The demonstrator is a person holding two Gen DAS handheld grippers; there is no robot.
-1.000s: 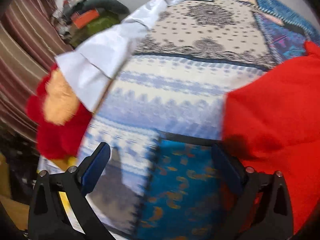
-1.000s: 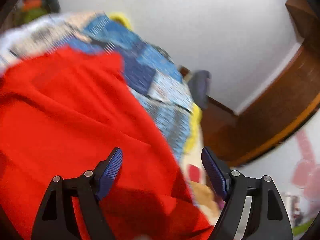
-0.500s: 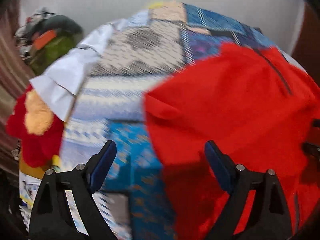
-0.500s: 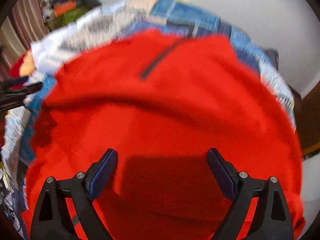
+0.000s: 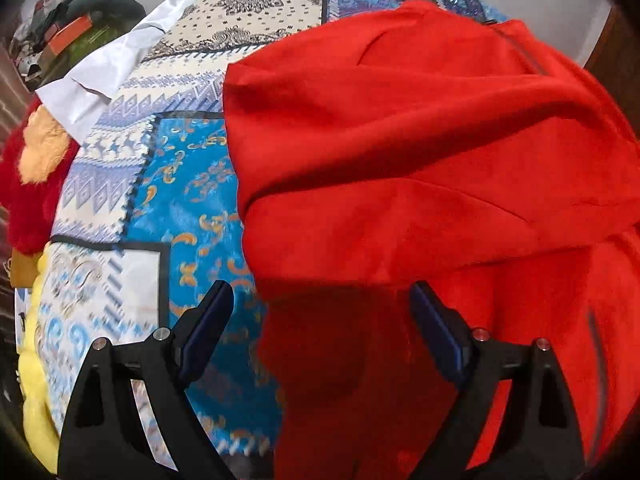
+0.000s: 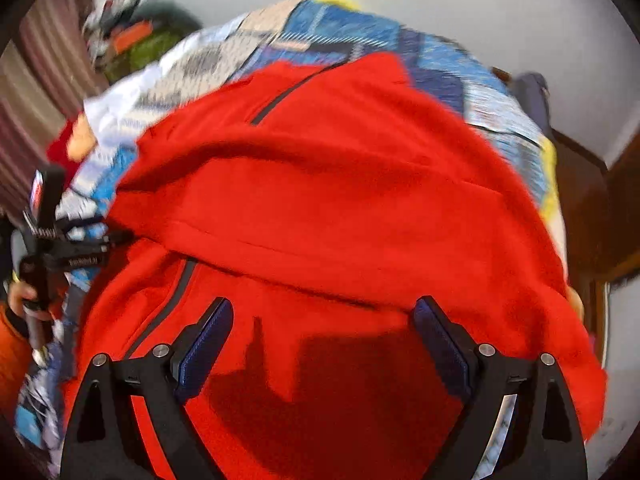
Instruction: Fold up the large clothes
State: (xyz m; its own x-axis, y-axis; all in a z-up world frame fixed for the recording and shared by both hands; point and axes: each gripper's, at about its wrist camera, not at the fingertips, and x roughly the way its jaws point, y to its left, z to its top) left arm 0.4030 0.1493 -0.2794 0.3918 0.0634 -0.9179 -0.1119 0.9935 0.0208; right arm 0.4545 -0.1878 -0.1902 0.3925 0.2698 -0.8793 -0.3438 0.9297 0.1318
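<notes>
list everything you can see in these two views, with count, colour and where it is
garment: one, red with dark zip lines, loosely bunched on the bed, filling most of both views
bedcover: one, blue, cream and white patchwork, spread under the garment
white cloth: one, white, at the bedcover's far left edge
plush item: one, red and tan, off the bed's left side
yellow fabric: one, yellow, along the bed's near left edge
clutter pile: one heap, green, orange and grey, far left by the wall
wall: white, behind the bed
left tool: one, black with blue pads, open over the garment's left edge
right tool: one, black with blue pads, open above the garment
hand: one, holding the left tool's handle
</notes>
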